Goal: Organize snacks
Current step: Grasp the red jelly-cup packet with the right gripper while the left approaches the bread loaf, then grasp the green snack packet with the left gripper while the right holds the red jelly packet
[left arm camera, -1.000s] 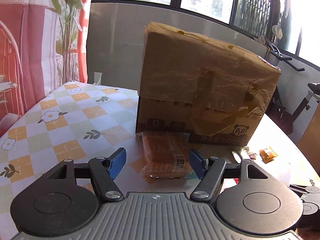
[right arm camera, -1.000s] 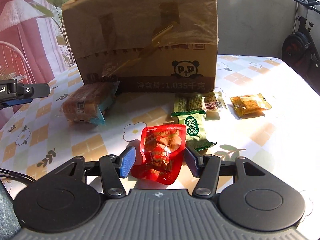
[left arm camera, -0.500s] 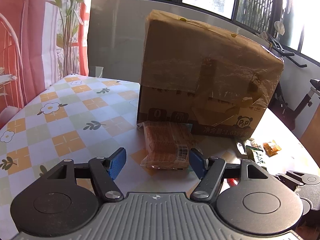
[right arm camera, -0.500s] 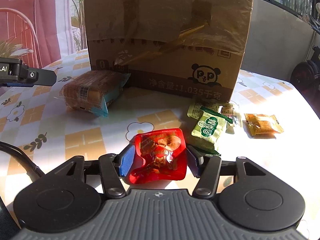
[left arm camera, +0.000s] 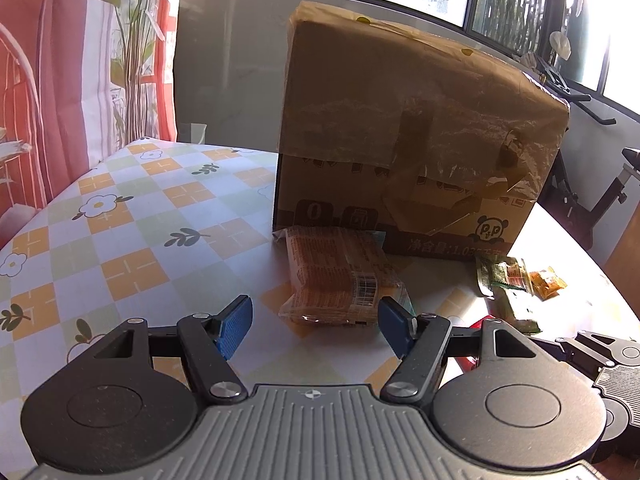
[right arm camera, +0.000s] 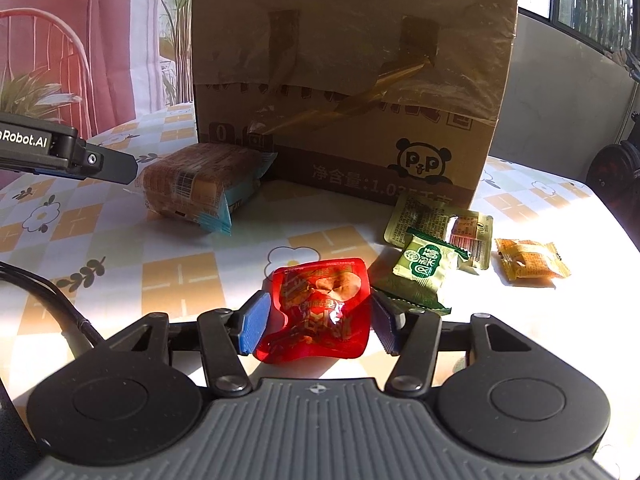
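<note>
- The right gripper point(right arm camera: 318, 322) has its 2 blue pads on either side of a red snack pouch point(right arm camera: 320, 308); its jaws have just been closing and both pads now press the pouch's side edges, which buckle inward.
- That pouch sits low over the flower-checked tablecloth point(right arm camera: 180, 280), in front of the taped cardboard box point(right arm camera: 352, 92); whether it has left the cloth I cannot tell.
- It looks light, glossy and soft, so it will likely crumple and could slip; a hold across the middle of its filled body seems safer than the thin sealed rim.
- The left gripper point(left arm camera: 316, 326) stands wide with nothing held; the wrapped bread pack point(left arm camera: 340, 276) lies just ahead of it, its near end close to the right pad.
- The bread pack rests against the box's base; it seems squashy and bulkier, best taken across its short width with gentle pressure.
- 2 green sachets point(right arm camera: 424, 268) overlap beside the pouch, and a small orange-wrapped sweet point(right arm camera: 530, 262) lies apart to their right: all flat, light and crinkly.
</note>
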Tool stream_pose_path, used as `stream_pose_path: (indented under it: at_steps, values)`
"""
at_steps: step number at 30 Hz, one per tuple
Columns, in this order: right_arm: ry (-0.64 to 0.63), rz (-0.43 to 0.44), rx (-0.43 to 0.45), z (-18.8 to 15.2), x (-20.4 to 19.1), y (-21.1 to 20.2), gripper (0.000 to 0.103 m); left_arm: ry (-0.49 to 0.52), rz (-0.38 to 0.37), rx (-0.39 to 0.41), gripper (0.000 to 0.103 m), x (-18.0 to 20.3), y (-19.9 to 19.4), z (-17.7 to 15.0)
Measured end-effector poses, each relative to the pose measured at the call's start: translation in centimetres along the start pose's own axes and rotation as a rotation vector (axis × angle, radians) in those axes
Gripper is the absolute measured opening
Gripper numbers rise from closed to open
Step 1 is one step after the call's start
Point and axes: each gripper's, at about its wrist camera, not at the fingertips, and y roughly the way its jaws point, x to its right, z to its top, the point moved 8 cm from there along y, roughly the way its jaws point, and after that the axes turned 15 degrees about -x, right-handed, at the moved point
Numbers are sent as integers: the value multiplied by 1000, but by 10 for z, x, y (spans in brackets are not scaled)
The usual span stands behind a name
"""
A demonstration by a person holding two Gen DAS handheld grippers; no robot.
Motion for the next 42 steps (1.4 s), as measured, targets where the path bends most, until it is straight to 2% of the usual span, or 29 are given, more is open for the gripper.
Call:
stream_pose_path:
  at_steps: [9, 20, 42]
  values:
    - [1, 85, 5, -1, -6, -2, 53, -2, -1, -10, 72, 1, 2, -2]
    - [81, 90, 78, 1, 9, -13, 53, -3, 0, -15, 72, 1, 3, -3]
    - [151, 124, 129, 1, 19, -24, 53, 0, 27, -46, 72, 0, 16, -4]
